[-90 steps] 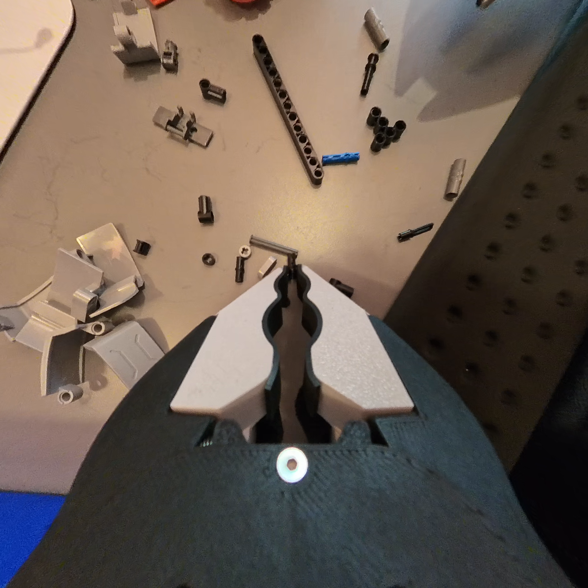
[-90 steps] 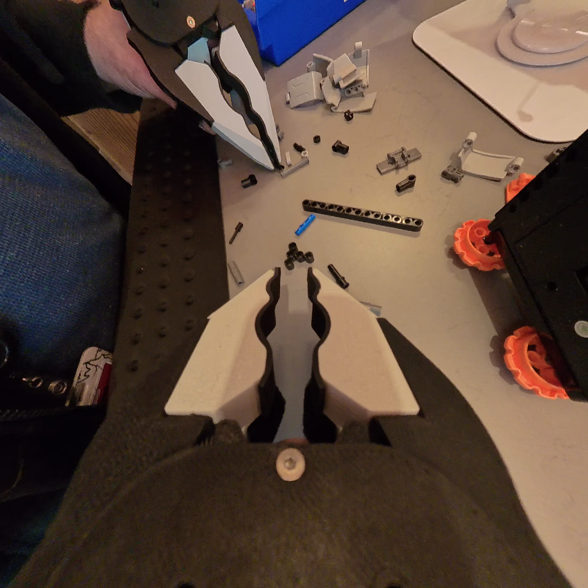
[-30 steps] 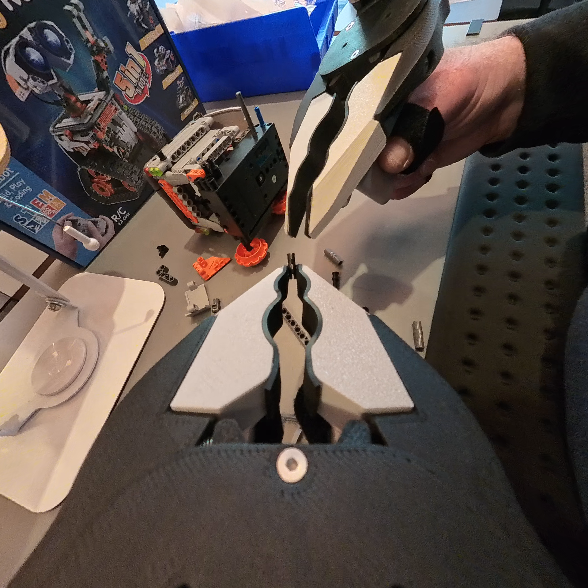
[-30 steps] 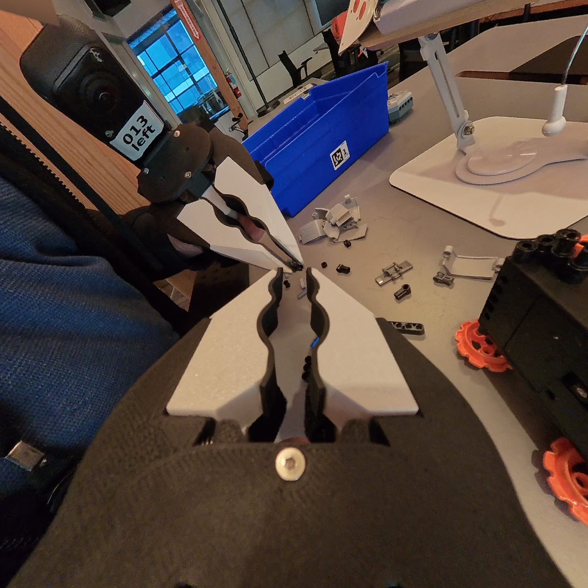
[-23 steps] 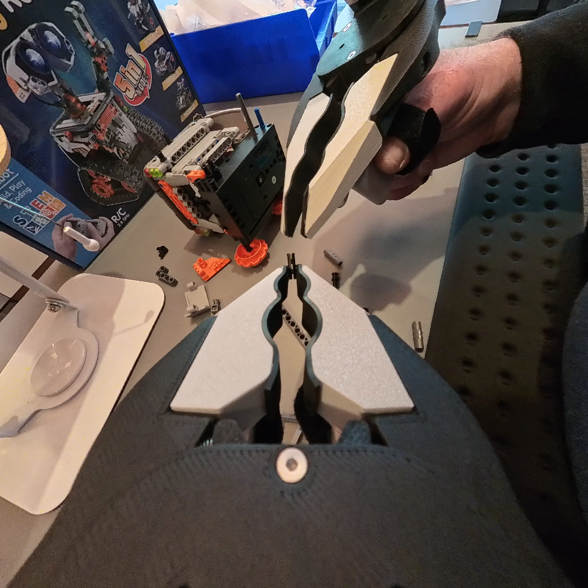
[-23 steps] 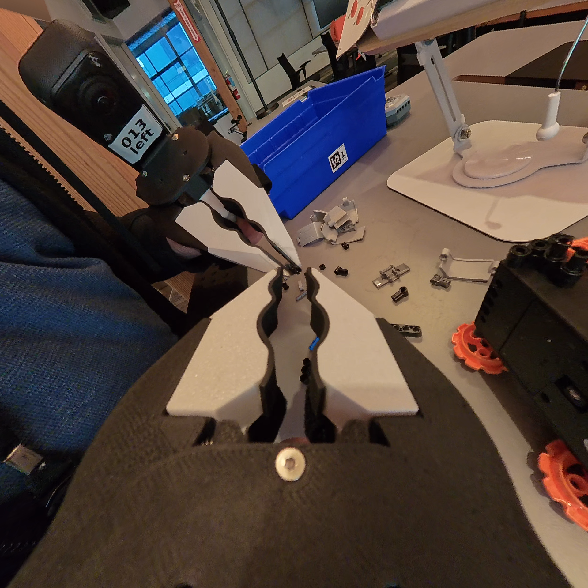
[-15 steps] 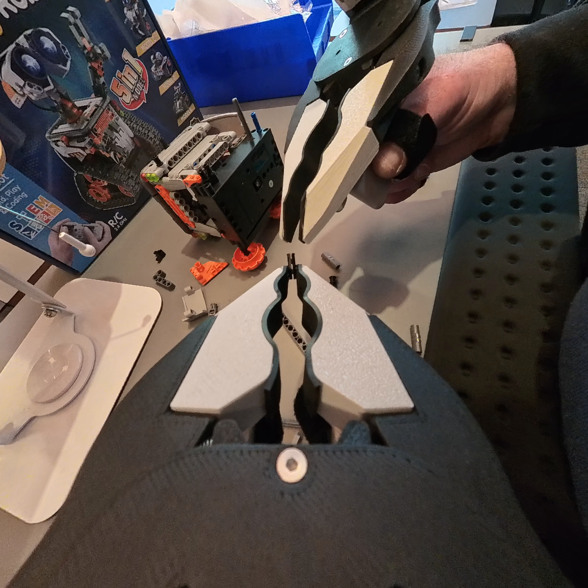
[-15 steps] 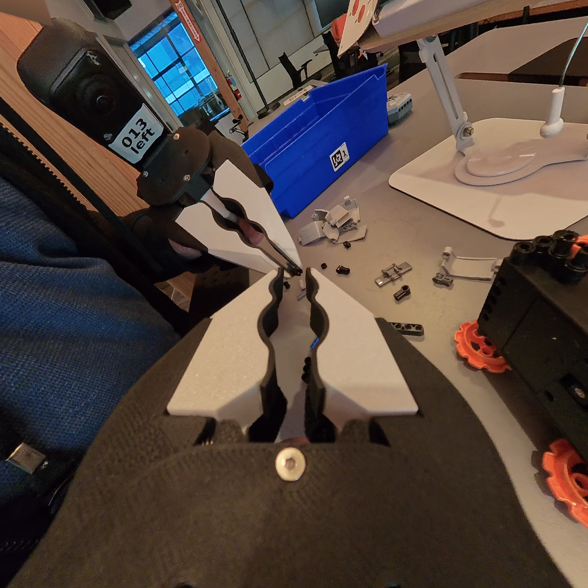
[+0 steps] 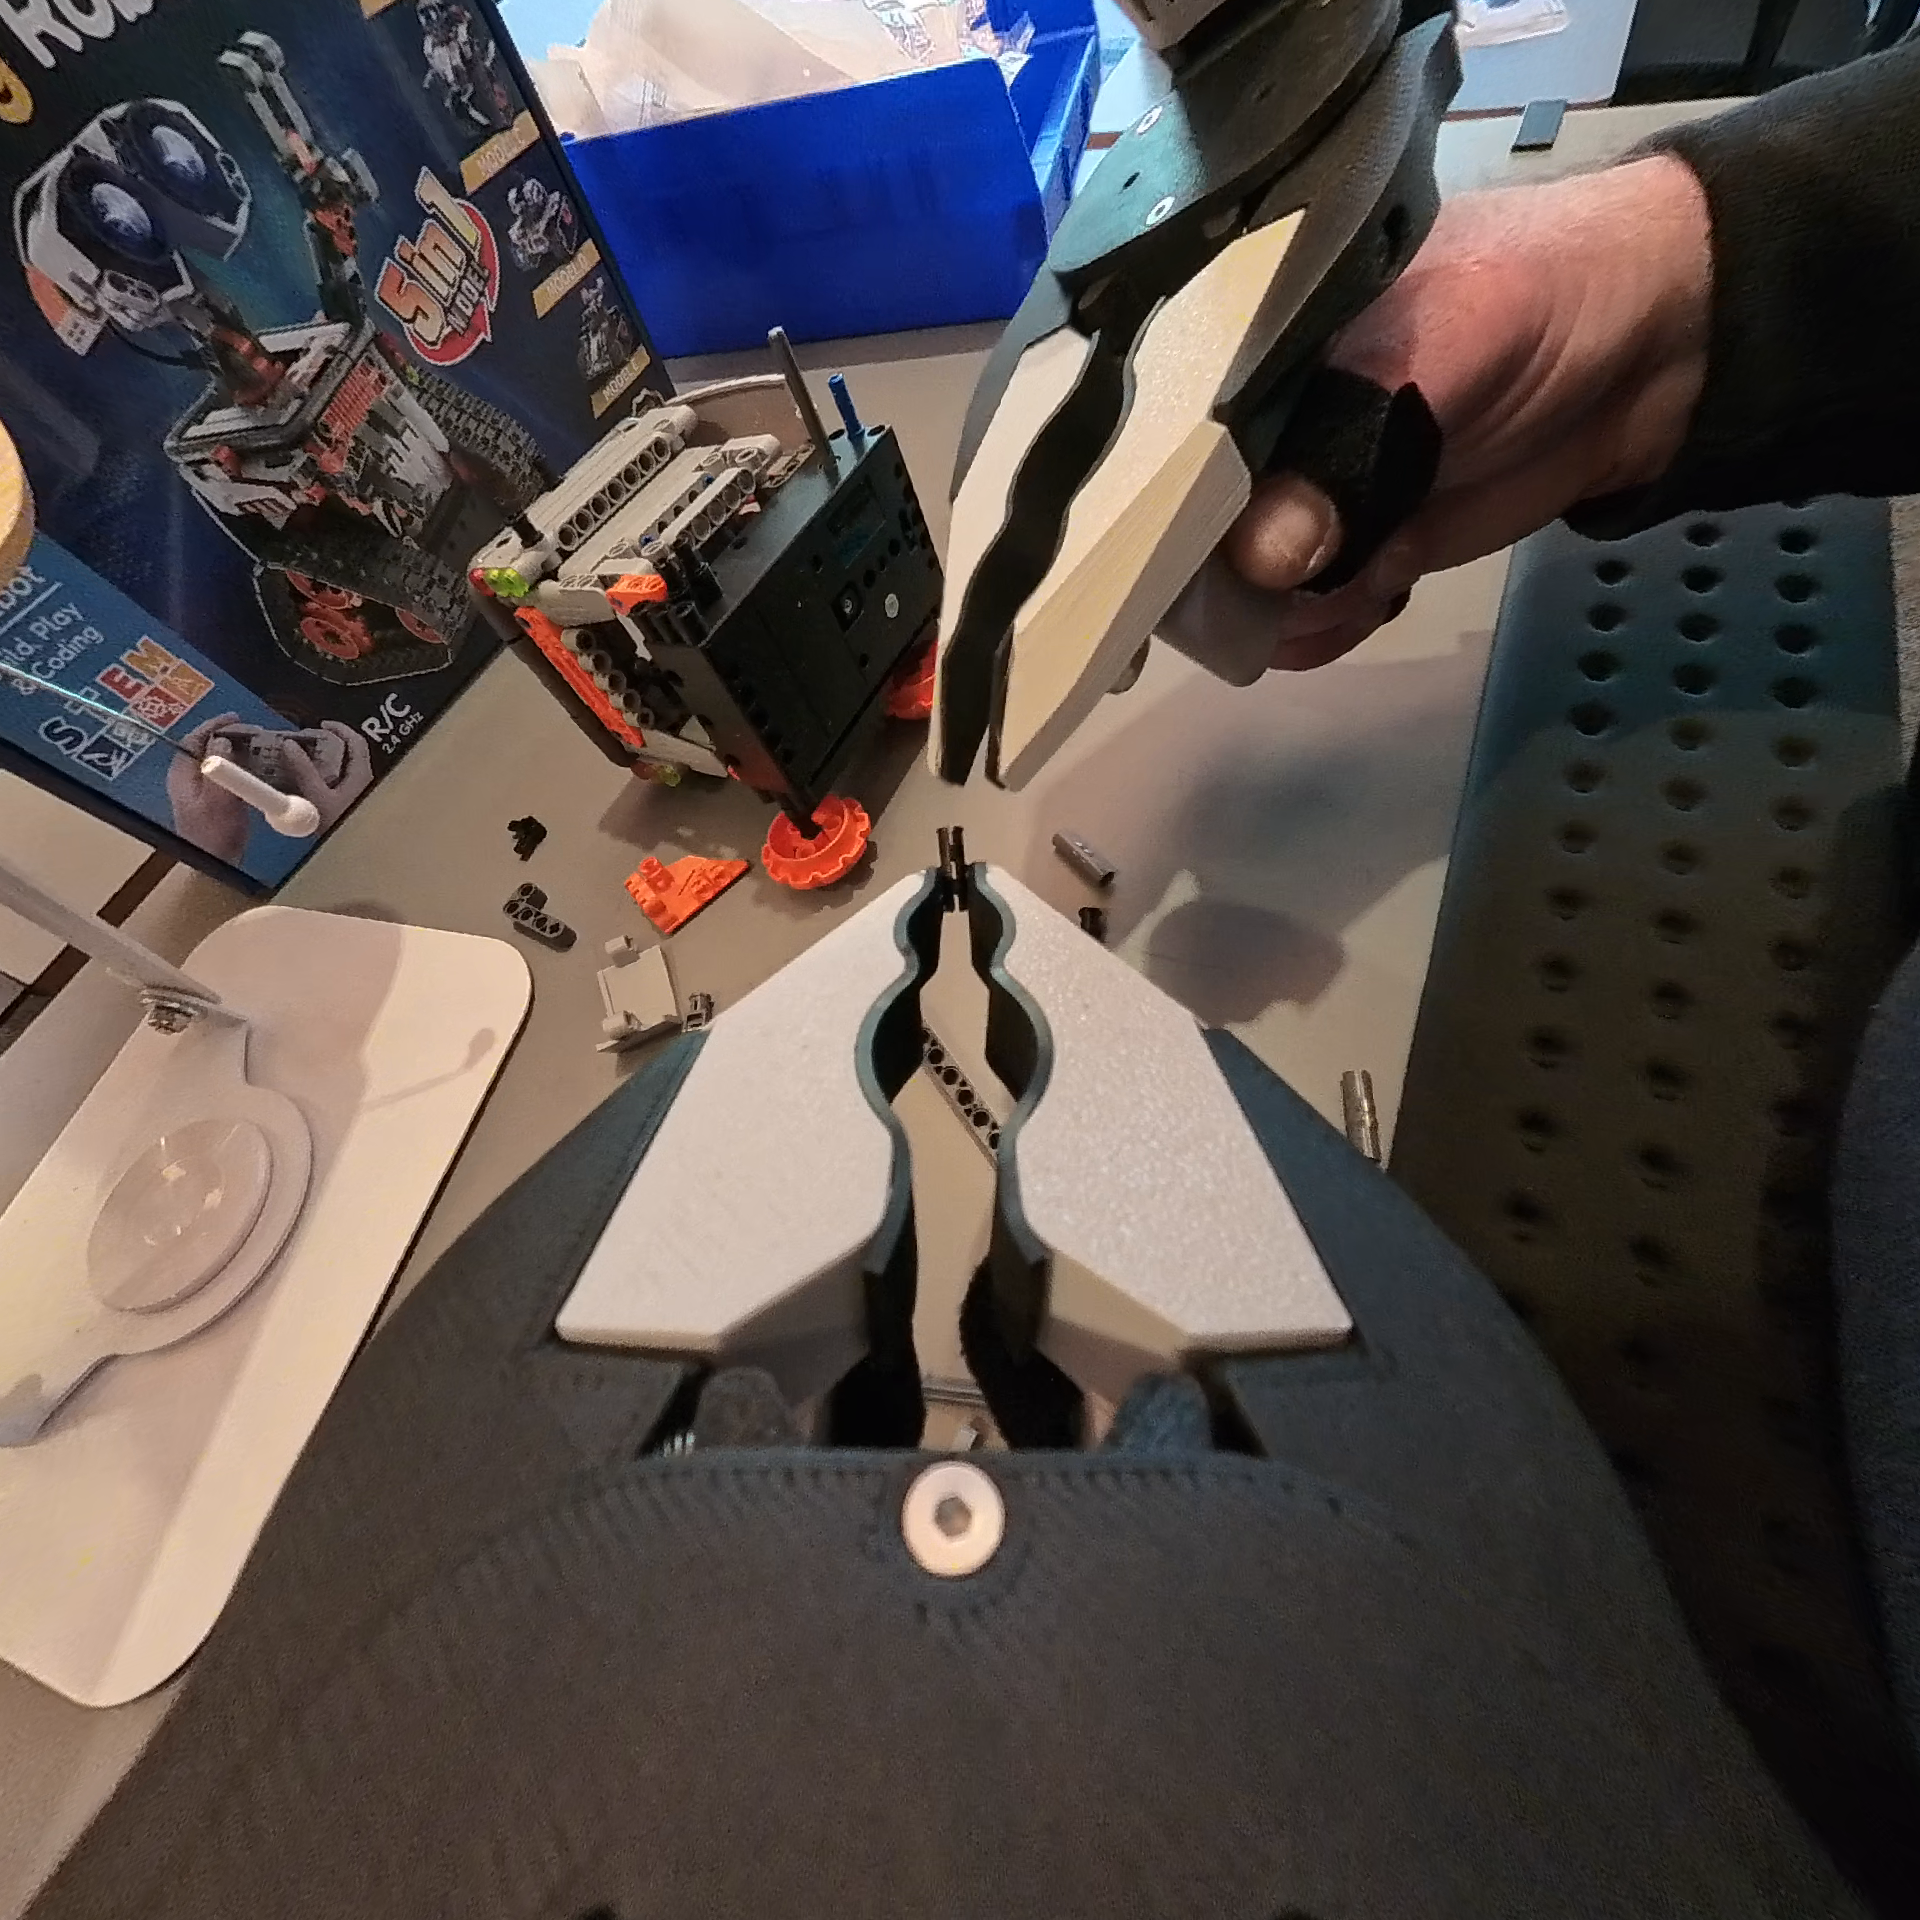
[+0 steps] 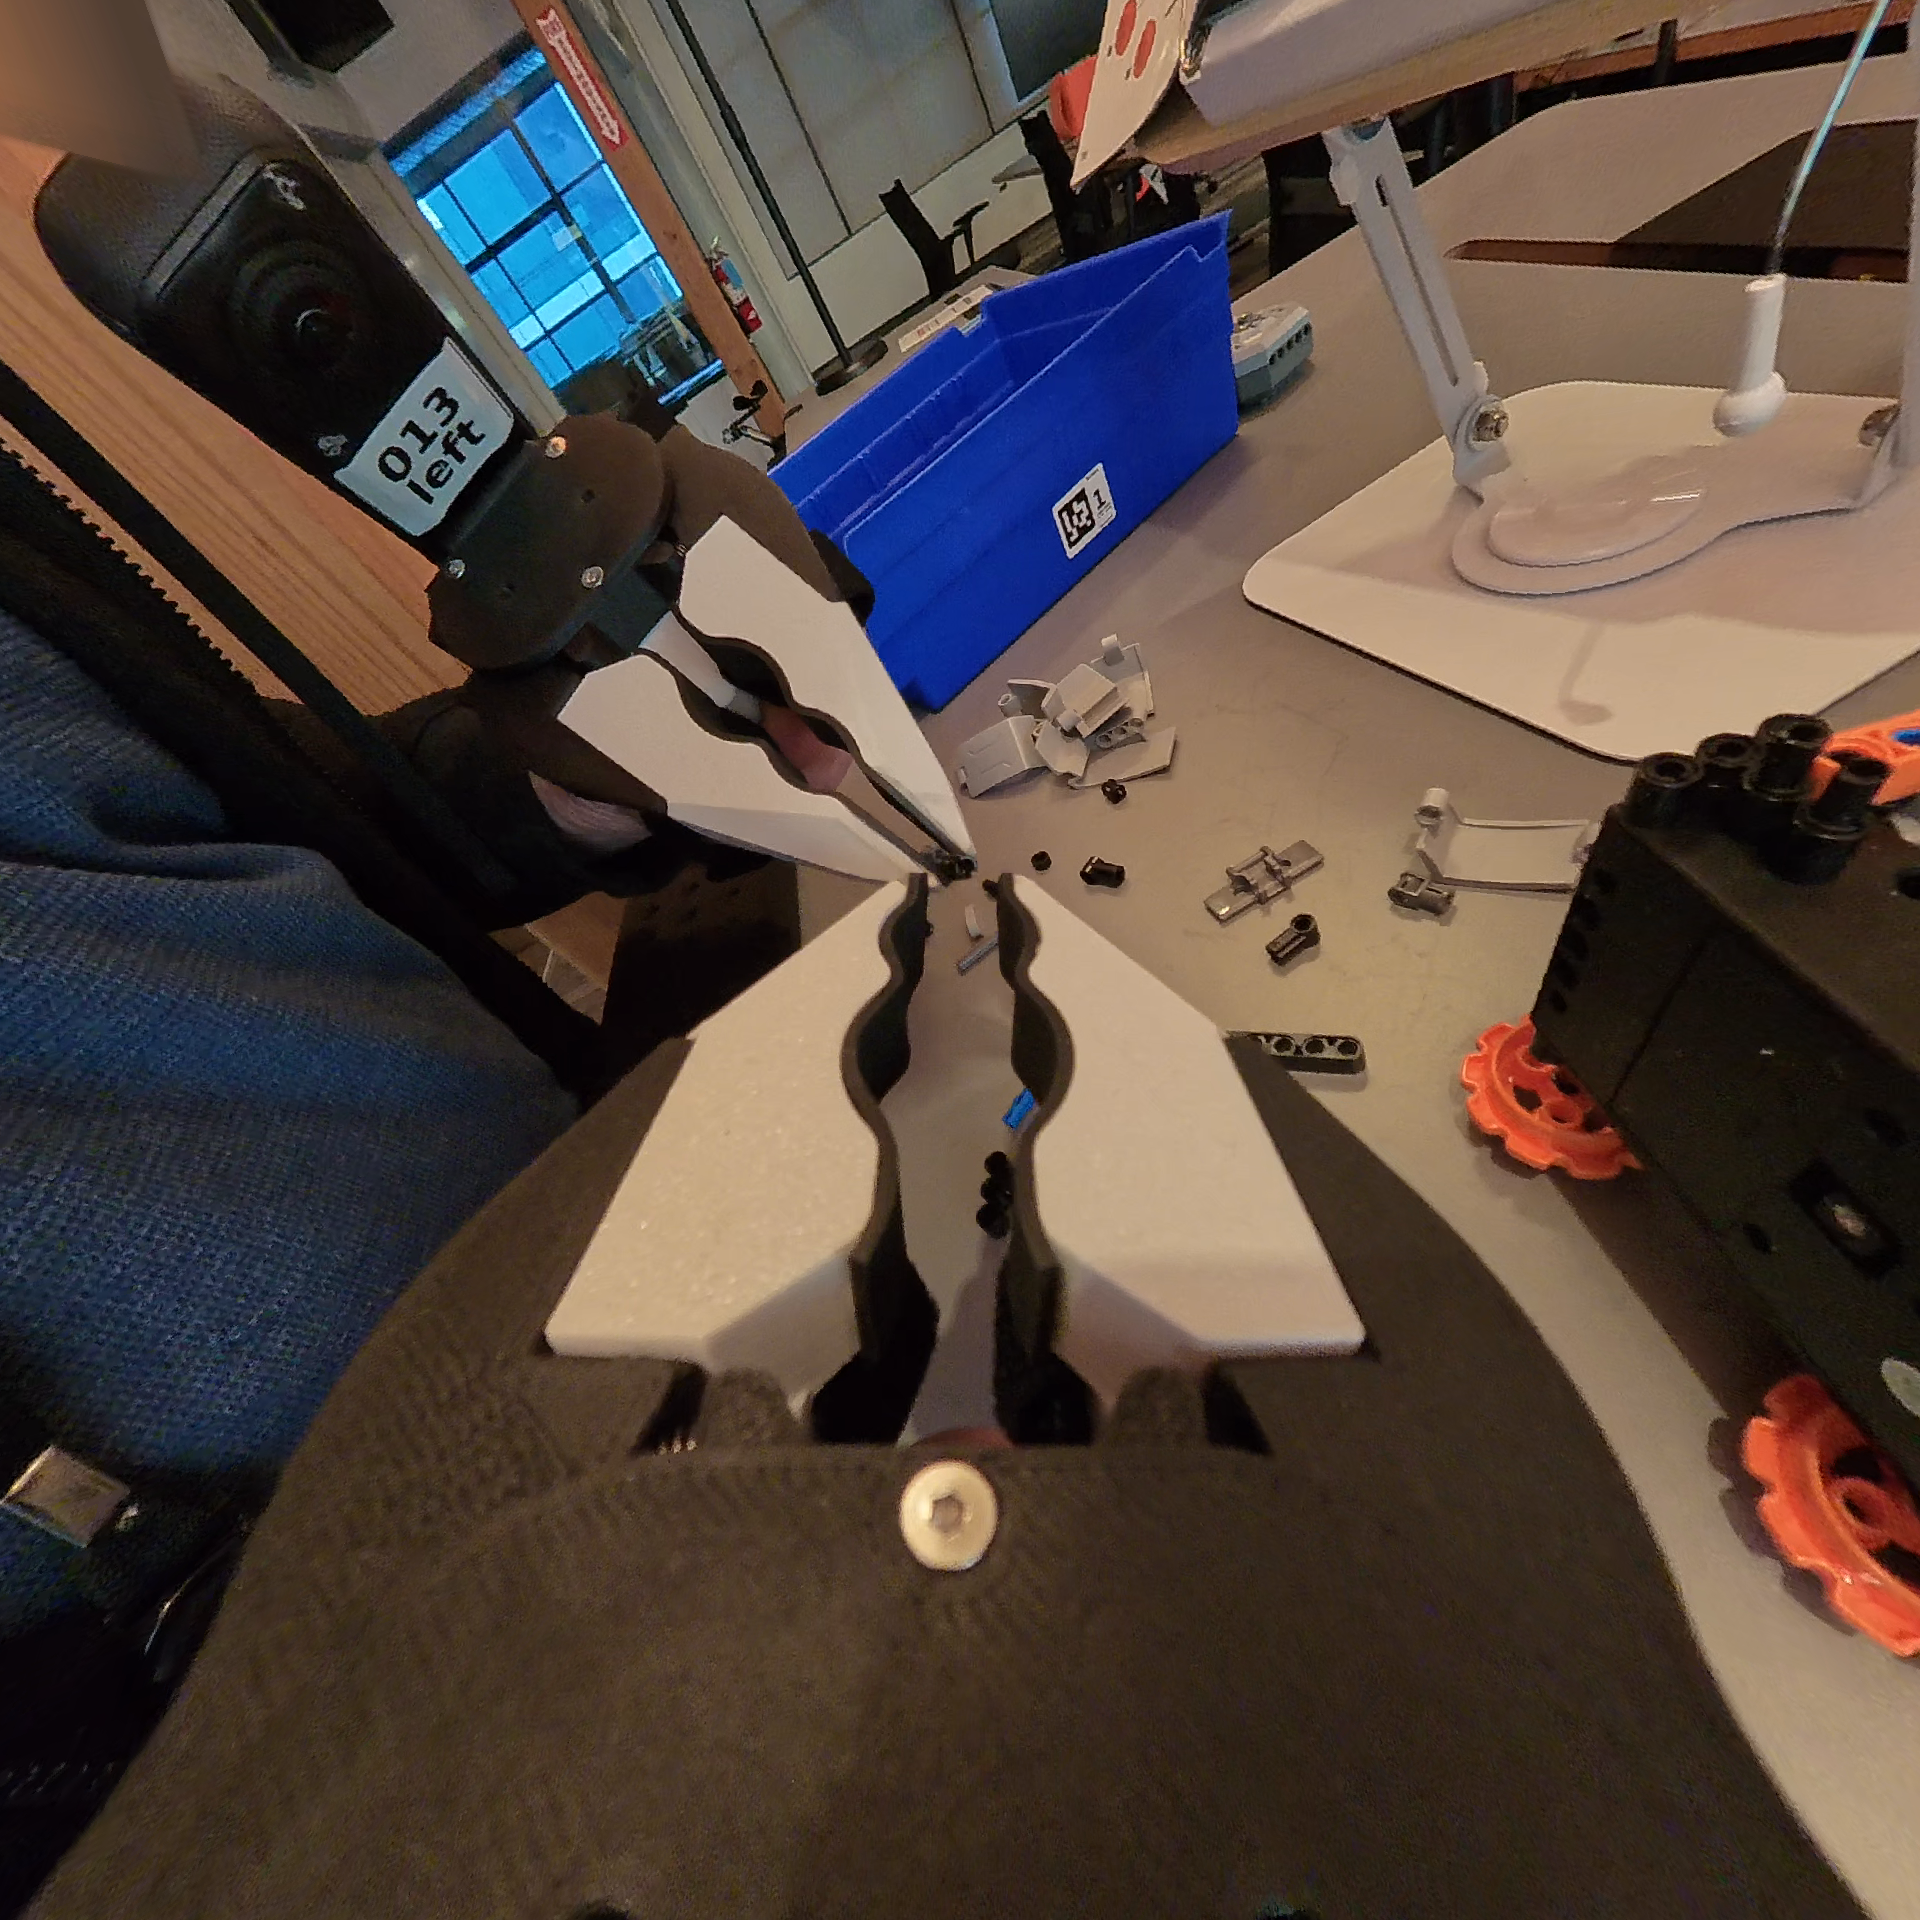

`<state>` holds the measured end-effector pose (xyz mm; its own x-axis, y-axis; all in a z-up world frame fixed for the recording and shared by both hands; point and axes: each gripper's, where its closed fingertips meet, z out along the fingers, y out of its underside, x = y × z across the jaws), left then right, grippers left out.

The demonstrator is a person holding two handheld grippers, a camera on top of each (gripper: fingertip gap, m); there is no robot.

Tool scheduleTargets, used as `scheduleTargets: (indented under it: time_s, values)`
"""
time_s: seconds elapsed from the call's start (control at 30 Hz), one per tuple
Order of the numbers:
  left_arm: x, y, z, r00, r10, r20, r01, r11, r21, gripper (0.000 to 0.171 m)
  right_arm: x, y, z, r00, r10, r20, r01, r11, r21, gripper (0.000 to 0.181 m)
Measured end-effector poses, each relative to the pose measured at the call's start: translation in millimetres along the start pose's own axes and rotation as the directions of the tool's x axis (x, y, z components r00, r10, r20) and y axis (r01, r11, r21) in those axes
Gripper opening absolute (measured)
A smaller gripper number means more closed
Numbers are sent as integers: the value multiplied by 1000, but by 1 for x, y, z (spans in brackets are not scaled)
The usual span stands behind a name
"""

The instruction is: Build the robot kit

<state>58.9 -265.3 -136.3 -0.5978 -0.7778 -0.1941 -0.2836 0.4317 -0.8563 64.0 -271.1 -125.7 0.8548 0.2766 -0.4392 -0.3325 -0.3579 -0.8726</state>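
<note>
My left gripper (image 9: 951, 888) is shut on a small black pin (image 9: 949, 844) that sticks out past its tips, held above the grey table. My right gripper (image 10: 958, 883) is open and empty, and a hand holds it. In the left wrist view the right gripper (image 9: 977, 777) hangs tips-down just above the pin, not touching it. In the right wrist view the left gripper (image 10: 951, 862) comes in from the left, and the pin (image 10: 948, 862) sits right at the gap between my right fingertips.
A black brick vehicle with orange wheels (image 9: 727, 613) stands on the table, at the right in the right wrist view (image 10: 1766, 1039). There are also a blue bin (image 10: 1039, 436), a kit box (image 9: 208, 364), a white lamp base (image 9: 208, 1195), grey panels (image 10: 1070, 727), a black beam (image 10: 1299, 1049) and a perforated dark mat (image 9: 1662, 935). The grippers are tip to tip, or close to it.
Both grippers have risen from the table, the left one carrying the black pin. They now face each other tip to tip. Over the last second the right gripper's tips edged closer to the pin.
</note>
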Motion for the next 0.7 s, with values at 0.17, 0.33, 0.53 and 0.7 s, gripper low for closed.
scheduleTargets:
  time_s: [0.17,0.33,0.53,0.7]
  values:
    - [1,-5,-1,1000,14,3,-14,1000,13,3,1,-3,-7,1000,19,-17,-18,999,30,10]
    - [7,-7,1,999,41,-12,-41,999,5,4,-3,-2,-8,999,36,-5,-36,998,44,9]
    - [22,-13,1,996,85,-38,-84,996,26,4,-17,8,-4,996,76,52,-76,997,15,7]
    - [36,-12,1,993,100,-57,-99,995,21,4,-27,17,-7,996,77,53,-76,997,-14,2]
